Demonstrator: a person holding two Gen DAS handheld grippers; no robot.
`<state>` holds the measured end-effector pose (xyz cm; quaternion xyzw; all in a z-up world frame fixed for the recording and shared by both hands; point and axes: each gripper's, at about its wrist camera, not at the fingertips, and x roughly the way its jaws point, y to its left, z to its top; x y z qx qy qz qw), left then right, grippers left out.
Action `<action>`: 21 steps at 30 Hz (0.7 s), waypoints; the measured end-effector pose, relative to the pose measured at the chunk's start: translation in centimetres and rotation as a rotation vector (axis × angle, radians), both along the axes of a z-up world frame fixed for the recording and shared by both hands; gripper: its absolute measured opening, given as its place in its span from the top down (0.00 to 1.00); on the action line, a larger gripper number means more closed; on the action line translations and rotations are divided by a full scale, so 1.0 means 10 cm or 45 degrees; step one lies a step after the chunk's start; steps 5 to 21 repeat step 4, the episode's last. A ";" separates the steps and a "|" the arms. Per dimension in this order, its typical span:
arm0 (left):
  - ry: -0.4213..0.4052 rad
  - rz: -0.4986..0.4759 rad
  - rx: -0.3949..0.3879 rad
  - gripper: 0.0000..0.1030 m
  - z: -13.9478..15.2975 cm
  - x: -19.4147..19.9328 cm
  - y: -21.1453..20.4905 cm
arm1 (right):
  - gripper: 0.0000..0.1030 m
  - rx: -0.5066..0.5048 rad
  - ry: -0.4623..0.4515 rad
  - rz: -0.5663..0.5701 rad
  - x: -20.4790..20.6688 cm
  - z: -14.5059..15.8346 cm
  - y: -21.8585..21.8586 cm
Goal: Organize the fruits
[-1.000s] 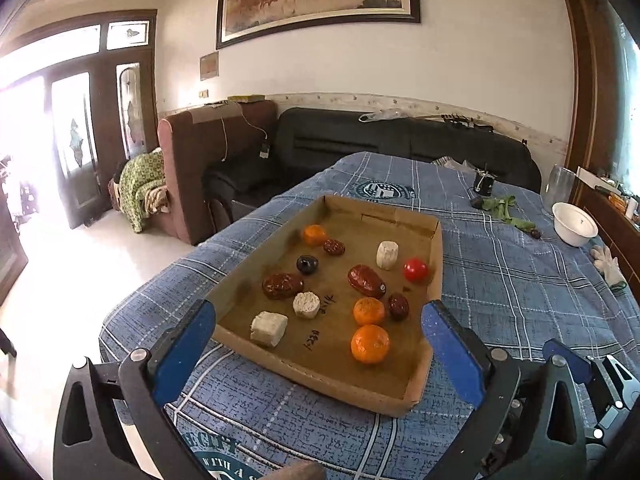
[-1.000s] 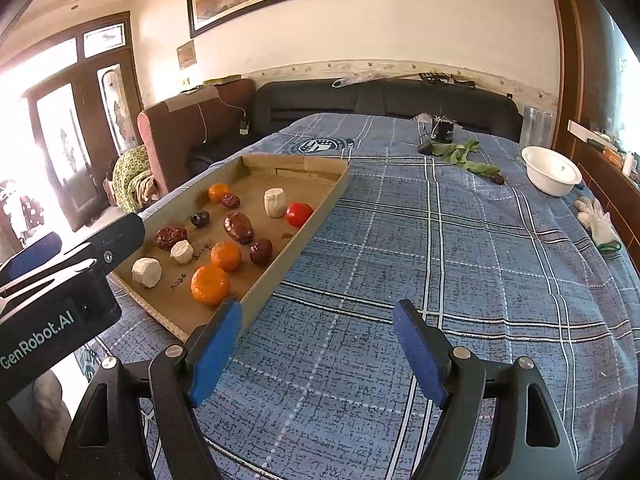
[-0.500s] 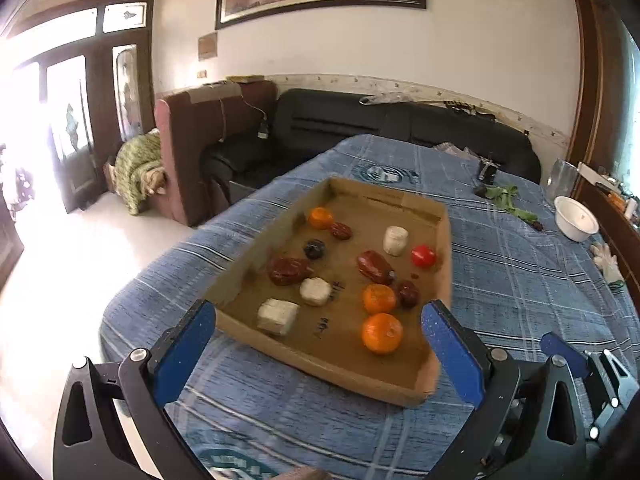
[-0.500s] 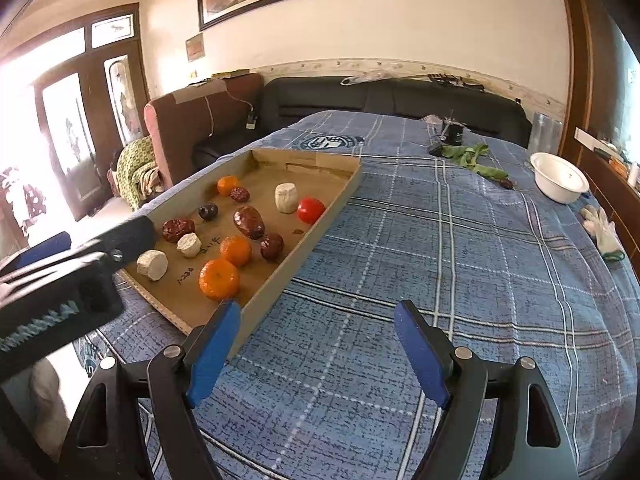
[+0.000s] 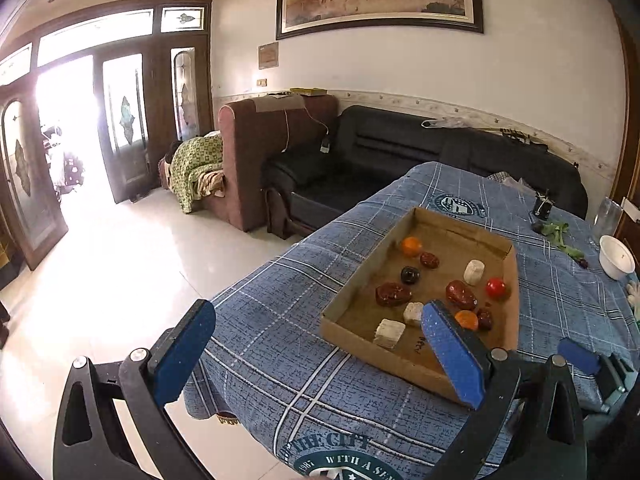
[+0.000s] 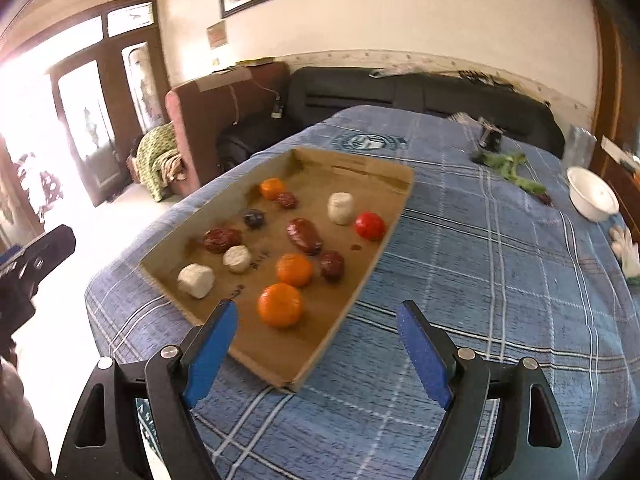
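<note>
A shallow cardboard tray [image 6: 384,168] lies on the blue checked tablecloth [image 6: 500,280]. Loose in it are three oranges, the largest [image 6: 280,305] nearest me, a red tomato [image 6: 370,225], several dark red dates [image 6: 304,236], a dark plum [image 6: 254,218] and three white chunks [image 6: 341,208]. My right gripper [image 6: 316,316] is open, hovering over the tray's near corner with the largest orange just beyond its fingertips. My left gripper [image 5: 316,320] is open over the table's left edge, the tray [image 5: 460,224] behind its right finger. Neither holds anything.
At the far right of the table stand a white bowl [image 6: 592,194], green leaves [image 6: 512,168], a white glove [image 6: 628,248] and a small black object [image 6: 490,138]. The table's left edge drops to a tiled floor [image 5: 120,264]. Sofas [image 5: 400,148] stand behind.
The left wrist view has swung left, so the tray now sits at its right. The right gripper has shifted left over the tray's near corner. Both stay open.
</note>
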<state>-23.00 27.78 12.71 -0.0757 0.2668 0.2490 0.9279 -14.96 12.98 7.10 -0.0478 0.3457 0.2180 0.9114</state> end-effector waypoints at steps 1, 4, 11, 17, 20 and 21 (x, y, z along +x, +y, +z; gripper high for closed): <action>0.000 0.001 0.005 0.00 -0.01 -0.01 -0.02 | 0.16 -0.007 -0.004 0.010 -0.01 0.00 0.02; 0.028 -0.024 0.009 0.00 -0.03 0.02 -0.07 | 0.16 -0.003 -0.005 0.031 -0.04 0.00 0.03; 0.028 -0.024 0.009 0.00 -0.03 0.02 -0.07 | 0.16 -0.003 -0.005 0.031 -0.04 0.00 0.03; 0.028 -0.024 0.009 0.00 -0.03 0.02 -0.07 | 0.16 -0.003 -0.005 0.031 -0.04 0.00 0.03; 0.028 -0.024 0.009 0.00 -0.03 0.02 -0.07 | 0.16 -0.003 -0.005 0.031 -0.04 0.00 0.03; 0.028 -0.024 0.009 0.00 -0.03 0.02 -0.07 | 0.16 -0.003 -0.005 0.031 -0.04 0.00 0.03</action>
